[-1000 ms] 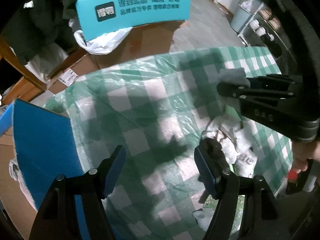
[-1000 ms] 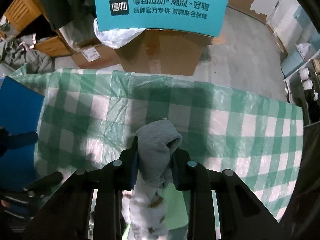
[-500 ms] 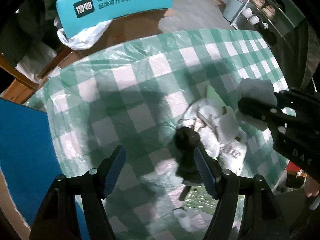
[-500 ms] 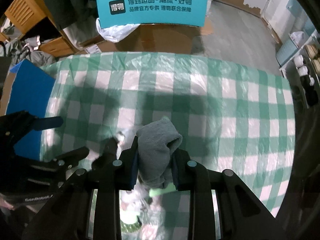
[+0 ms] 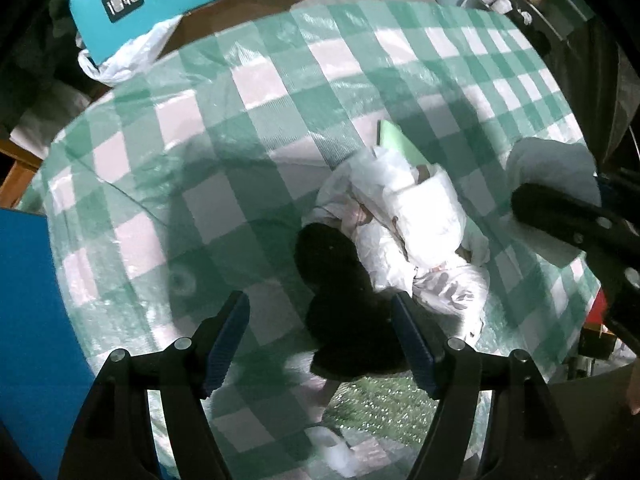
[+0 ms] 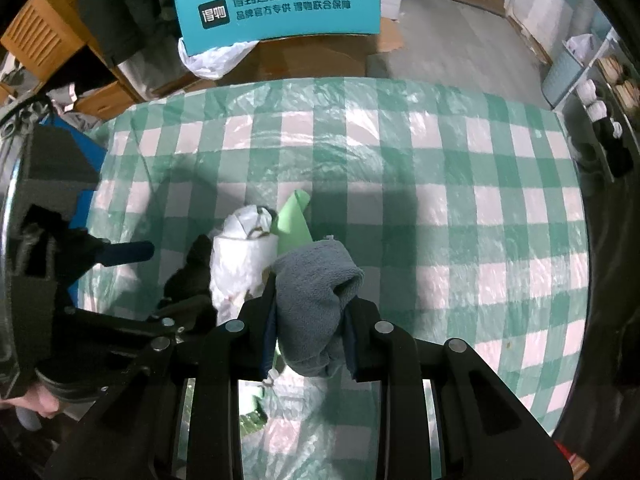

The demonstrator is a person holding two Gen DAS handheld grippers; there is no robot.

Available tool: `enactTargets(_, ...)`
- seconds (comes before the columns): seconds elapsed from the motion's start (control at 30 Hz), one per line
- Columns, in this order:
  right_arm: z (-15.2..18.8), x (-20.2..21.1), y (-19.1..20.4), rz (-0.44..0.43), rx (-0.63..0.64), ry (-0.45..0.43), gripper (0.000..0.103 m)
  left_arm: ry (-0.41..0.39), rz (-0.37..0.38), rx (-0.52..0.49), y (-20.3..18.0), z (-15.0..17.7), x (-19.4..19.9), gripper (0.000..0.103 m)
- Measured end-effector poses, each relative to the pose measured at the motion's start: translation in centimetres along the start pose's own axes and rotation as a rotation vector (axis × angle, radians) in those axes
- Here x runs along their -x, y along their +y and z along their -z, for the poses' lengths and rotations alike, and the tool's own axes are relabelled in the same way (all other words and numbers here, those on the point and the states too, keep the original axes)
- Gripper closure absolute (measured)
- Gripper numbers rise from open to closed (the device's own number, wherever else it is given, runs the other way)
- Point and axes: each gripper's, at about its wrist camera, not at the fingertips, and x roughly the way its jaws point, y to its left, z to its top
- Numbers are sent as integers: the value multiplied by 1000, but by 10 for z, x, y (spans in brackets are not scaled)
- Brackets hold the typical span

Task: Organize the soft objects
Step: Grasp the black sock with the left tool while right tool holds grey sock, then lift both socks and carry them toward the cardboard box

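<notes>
A grey sock [image 6: 316, 292] sticks up between the jaws of my right gripper [image 6: 310, 312], which is shut on it above the checked tablecloth [image 6: 440, 200]. Just left of it lies a pile: a white crumpled bundle [image 6: 244, 256], a black cloth [image 6: 188, 276] and a pale green sheet [image 6: 294, 220]. My left gripper [image 5: 320, 340] points down over that pile, open, with the black cloth [image 5: 340, 280] below it and close to its right pad [image 5: 412, 344]. The white bundle [image 5: 416, 216] lies beyond. The right gripper [image 5: 560, 216] with the grey sock [image 5: 552, 160] shows at the right edge.
A cardboard box with a teal label [image 6: 280, 4] and a white plastic bag [image 6: 212, 60] stand beyond the table's far edge. A blue board [image 5: 24, 320] lies at the left. Shelves with shoes [image 6: 600, 100] are at the far right, wooden furniture [image 6: 36, 36] at the far left.
My left gripper has moved right and down, so the black cloth now lies under its jaws. My right gripper has carried the grey sock back from the far edge, to the pile's right.
</notes>
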Motion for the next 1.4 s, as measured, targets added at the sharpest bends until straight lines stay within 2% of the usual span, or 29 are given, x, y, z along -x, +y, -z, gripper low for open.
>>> enactTargets(0.17, 4, -2, -4, -8, -9, 5, 78, 9, 13, 12, -2, 0, -10, 29)
enactTargets(0.27, 4, -2, -4, -12, -9, 4, 78, -3, 5, 13, 0, 1, -10, 44)
enactTargets(0.33, 4, -2, -5, -13, -8, 4, 78, -3, 35, 16, 3, 1, -9, 64)
enactTargets(0.7, 2, 4, 9, -32, 22, -5, 78, -49, 40, 46, 20, 8, 13, 65)
enactTargets(1.4, 3, 55, 51, -78, 104, -85, 78, -192, -1, 17, 26, 38, 95, 65)
